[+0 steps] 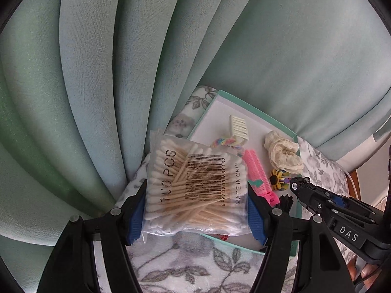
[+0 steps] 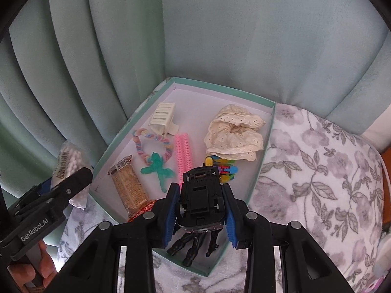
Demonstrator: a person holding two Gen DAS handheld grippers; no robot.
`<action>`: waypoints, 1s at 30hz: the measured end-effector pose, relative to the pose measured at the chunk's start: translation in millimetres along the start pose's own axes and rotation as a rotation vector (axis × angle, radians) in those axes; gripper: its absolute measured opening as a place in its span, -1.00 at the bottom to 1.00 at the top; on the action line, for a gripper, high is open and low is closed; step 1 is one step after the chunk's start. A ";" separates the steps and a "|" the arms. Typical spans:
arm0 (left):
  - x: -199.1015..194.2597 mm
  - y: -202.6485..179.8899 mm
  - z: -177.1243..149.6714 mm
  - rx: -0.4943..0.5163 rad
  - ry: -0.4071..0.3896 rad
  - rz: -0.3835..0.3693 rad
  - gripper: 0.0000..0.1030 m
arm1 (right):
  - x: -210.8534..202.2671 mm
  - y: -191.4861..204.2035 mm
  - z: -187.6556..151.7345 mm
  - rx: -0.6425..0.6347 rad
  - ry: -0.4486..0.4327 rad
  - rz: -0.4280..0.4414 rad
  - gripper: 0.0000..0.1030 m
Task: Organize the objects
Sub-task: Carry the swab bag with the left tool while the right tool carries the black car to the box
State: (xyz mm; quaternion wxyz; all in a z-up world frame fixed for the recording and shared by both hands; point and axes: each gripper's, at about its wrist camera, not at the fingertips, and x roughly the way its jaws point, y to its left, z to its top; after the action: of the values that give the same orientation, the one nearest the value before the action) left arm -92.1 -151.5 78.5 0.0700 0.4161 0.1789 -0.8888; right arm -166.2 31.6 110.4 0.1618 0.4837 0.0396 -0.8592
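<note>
While my left gripper [image 1: 196, 210] is clamping the swab bag [image 1: 195, 185] between its blue pads, I am holding that bag at about 9 o'clock of the box [image 2: 265, 144], over its near-left edge. In the right wrist view the bag is showing at the far left, just outside the box's wall. My right gripper [image 2: 201, 210] is pinching a black toy car [image 2: 201, 195], underside up, above the near end of the box. Under the car a black figure [image 2: 193, 246] is lying on the box floor at 6 o'clock. Inside, a cream clip [image 2: 162, 117] is sitting at 11 o'clock, a lace scrunchie [image 2: 234, 131] at 1 o'clock, a pink roller [image 2: 182, 153] in the middle, a braided band [image 2: 151, 146] with a green charm to its left, and a snack bar [image 2: 128, 185] at 8 o'clock. Colourful clips [image 2: 226, 168] are lying just beyond the car. The box is resting on a floral blanket [image 2: 317, 183], with a green curtain [image 2: 220, 36] hanging behind.
</note>
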 end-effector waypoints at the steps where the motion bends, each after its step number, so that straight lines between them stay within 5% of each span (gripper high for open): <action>1: 1.3 -0.1 0.4 0.001 0.001 -0.002 0.38 | 1.7 1.9 1.4 -0.002 0.002 0.001 -0.29; 30: 58.1 -41.1 -0.5 0.124 0.142 -0.048 0.39 | 33.0 -10.2 -14.2 0.022 0.061 -0.003 -0.26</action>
State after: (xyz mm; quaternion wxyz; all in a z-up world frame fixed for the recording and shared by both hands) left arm -140.4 -111.9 44.4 0.0097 0.4769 0.1380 -0.8680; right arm -173.7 36.5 74.1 0.1540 0.5112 0.0359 -0.8448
